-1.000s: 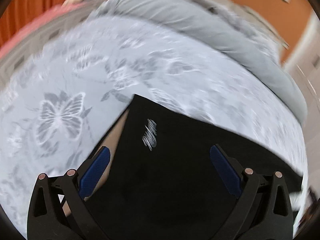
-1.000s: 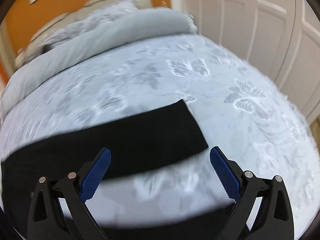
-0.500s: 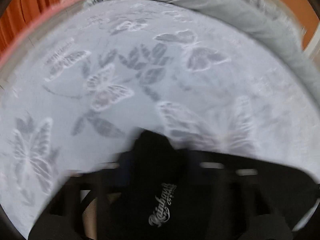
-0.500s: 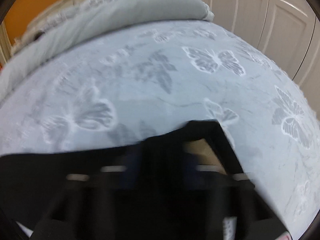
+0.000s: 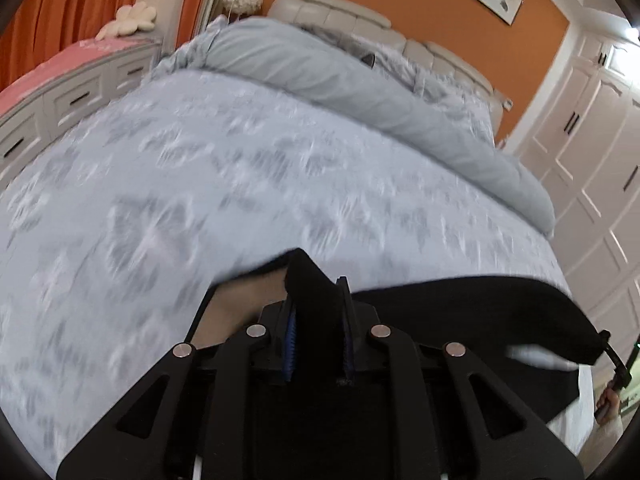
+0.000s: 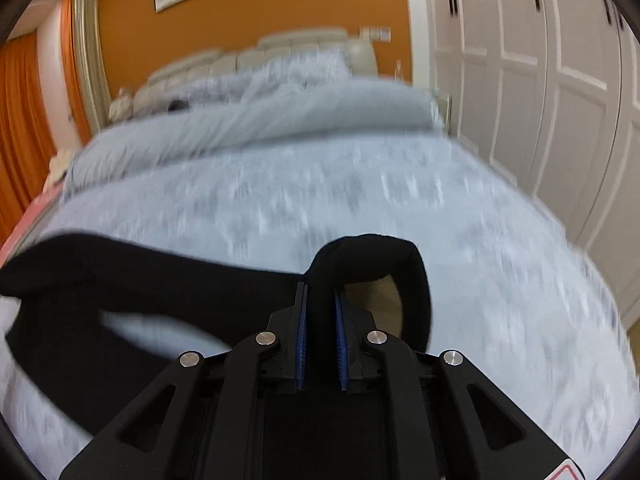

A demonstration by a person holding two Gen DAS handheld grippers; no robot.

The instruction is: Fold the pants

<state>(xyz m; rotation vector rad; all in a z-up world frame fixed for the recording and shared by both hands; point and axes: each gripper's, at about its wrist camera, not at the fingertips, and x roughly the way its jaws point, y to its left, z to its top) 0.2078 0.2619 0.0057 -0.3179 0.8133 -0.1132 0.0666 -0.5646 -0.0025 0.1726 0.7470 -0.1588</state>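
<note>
The black pants (image 5: 460, 304) hang lifted above the pale blue butterfly bedspread (image 5: 200, 184). My left gripper (image 5: 316, 304) is shut on one corner of the black fabric, with beige lining showing beside it. My right gripper (image 6: 320, 300) is shut on the other end of the pants (image 6: 140, 272), whose edge curls over the fingers and shows beige lining. The pants stretch between the two grippers. The right gripper also shows at the far right edge of the left wrist view.
A rolled grey duvet (image 5: 360, 80) lies across the head of the bed, before a padded headboard (image 5: 328, 8). White drawers (image 5: 72, 92) stand to the left, white wardrobe doors (image 6: 540, 80) to the right. The bedspread (image 6: 360, 208) spreads ahead.
Both grippers went from open above the flat pants to shut on the fabric. They have lifted it off the bed, and both views now tilt up toward the headboard.
</note>
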